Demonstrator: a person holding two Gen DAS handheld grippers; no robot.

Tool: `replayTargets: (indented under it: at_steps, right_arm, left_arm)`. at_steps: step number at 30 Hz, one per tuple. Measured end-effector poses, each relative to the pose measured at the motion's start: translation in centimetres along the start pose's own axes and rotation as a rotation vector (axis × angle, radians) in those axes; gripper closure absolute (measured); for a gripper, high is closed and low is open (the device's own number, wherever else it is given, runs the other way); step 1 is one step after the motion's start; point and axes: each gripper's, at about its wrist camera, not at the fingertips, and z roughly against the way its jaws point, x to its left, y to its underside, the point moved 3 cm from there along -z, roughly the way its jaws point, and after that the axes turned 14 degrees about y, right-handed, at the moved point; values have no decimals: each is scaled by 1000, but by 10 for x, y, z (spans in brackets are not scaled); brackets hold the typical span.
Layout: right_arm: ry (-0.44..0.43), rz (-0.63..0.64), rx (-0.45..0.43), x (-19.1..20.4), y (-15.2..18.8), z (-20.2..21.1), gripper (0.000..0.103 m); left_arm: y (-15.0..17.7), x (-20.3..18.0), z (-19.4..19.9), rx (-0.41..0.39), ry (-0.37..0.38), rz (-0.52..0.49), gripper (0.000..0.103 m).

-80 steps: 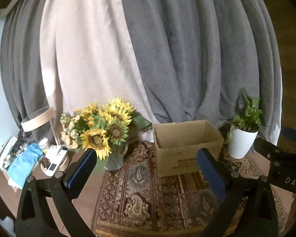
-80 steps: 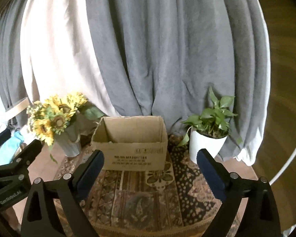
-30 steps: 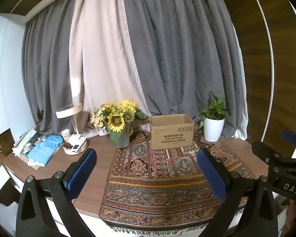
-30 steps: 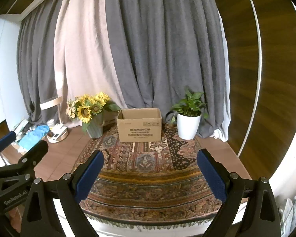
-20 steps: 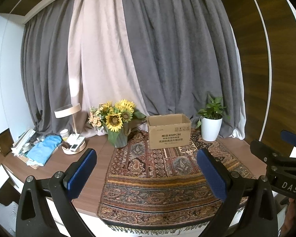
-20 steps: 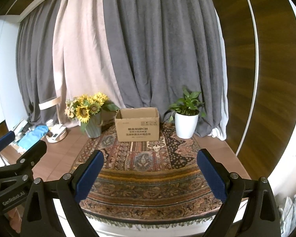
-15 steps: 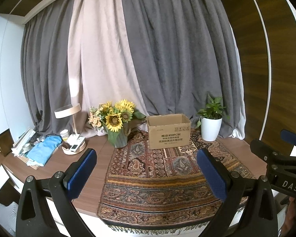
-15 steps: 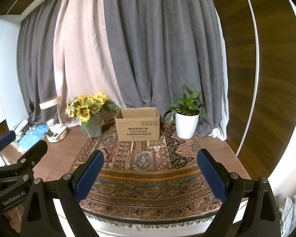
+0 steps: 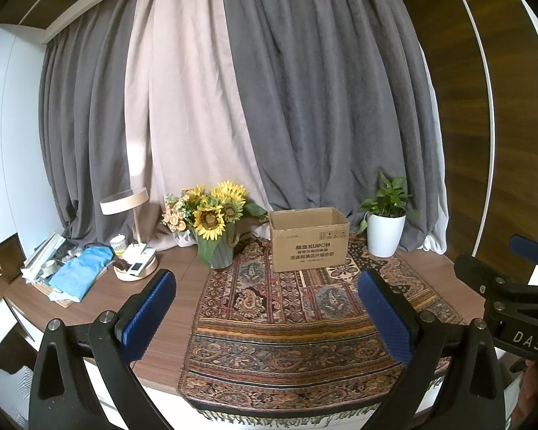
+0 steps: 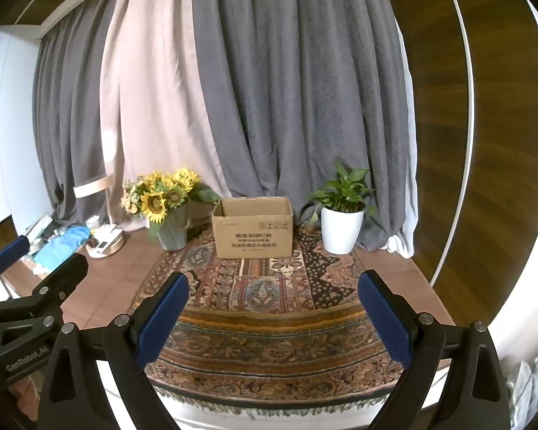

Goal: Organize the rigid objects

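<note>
As seen from the left wrist, held the left claw (image 9: 265, 283) spread wide, blue pads (image 9: 147, 319) well apart and nothing between them. Looked out over a wooden table (image 9: 175, 286) partly covered by a patterned rug (image 9: 287, 311). Found the cardboard box (image 9: 310, 240) upright and open-topped at the far end of the rug, well apart from the claw. Noted a vase of sunflowers (image 9: 215, 222) just left of the box at the rug's edge, and a potted plant (image 9: 385, 229) in a white pot just right of it. Further left, made out a round lamp (image 9: 125, 200), a shallow tray (image 9: 136, 272) of small items at its foot, and a blue cloth (image 9: 80, 272) over clutter near the table's end. Caught the right claw (image 9: 498, 261) at the right edge, fingers apart.

As seen from the right wrist, held the right claw (image 10: 272, 283) just as wide, empty between its pads (image 10: 385, 319). Faced the cardboard box (image 10: 253, 231) almost head-on, on the rug (image 10: 269, 315) between the sunflowers (image 10: 165, 197) and the potted plant (image 10: 340, 225), in front of grey and pale curtains (image 10: 287, 89). Could not tell what lay inside the box. Glimpsed the left claw (image 10: 41, 258) at the left edge, fingers apart, over the table (image 10: 114, 279).
</note>
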Motion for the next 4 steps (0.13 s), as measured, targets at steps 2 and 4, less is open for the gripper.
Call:
replayTargets:
  at_steps: [2,4]
  right_arm:
    - [0,0,1,0,0,0,7]
    - [-2,1,0,0,0,-1,7]
  left_arm:
    - [0,-1,0,-1,-2,1,0]
    - [0,0,0,1,-3,1,0]
